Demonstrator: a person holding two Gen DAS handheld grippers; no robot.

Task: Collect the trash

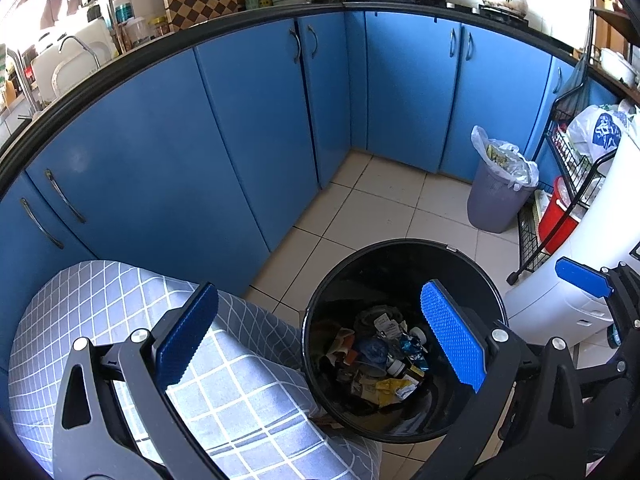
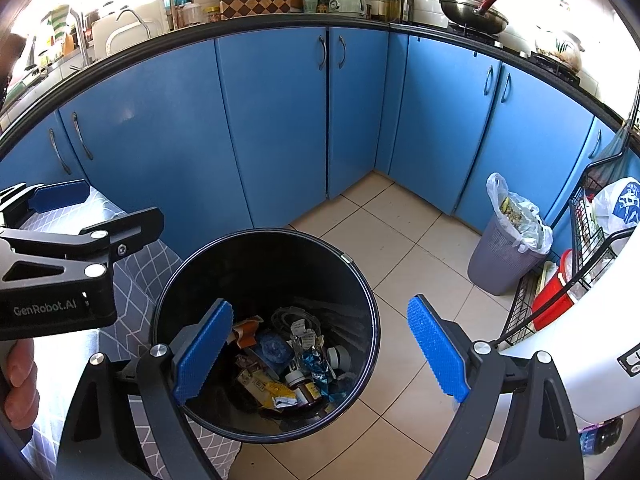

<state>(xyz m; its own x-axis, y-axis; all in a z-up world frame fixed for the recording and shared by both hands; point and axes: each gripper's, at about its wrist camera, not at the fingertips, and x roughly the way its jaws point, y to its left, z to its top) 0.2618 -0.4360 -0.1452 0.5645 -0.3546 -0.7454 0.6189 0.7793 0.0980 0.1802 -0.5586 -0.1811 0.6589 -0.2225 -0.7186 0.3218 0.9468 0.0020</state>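
Observation:
A round black bin (image 1: 400,248) (image 2: 362,284) stands on the tiled floor, with mixed trash (image 1: 384,356) (image 2: 288,360) at its bottom: wrappers, small bottles, caps. My left gripper (image 1: 320,344) hangs open above the bin's left rim and a checked cloth surface, with nothing between its blue pads. My right gripper (image 2: 320,356) is open over the bin's mouth and holds nothing. The left gripper's body (image 2: 60,264) shows at the left of the right wrist view, held by a hand (image 2: 20,380).
Blue cabinets (image 1: 256,132) run around the corner under a black counter. A grey lined basket full of waste (image 1: 500,184) (image 2: 508,248) stands at the right. Beside it are a black wire rack (image 2: 592,248), a red bucket (image 2: 552,296) and a white appliance (image 1: 580,280).

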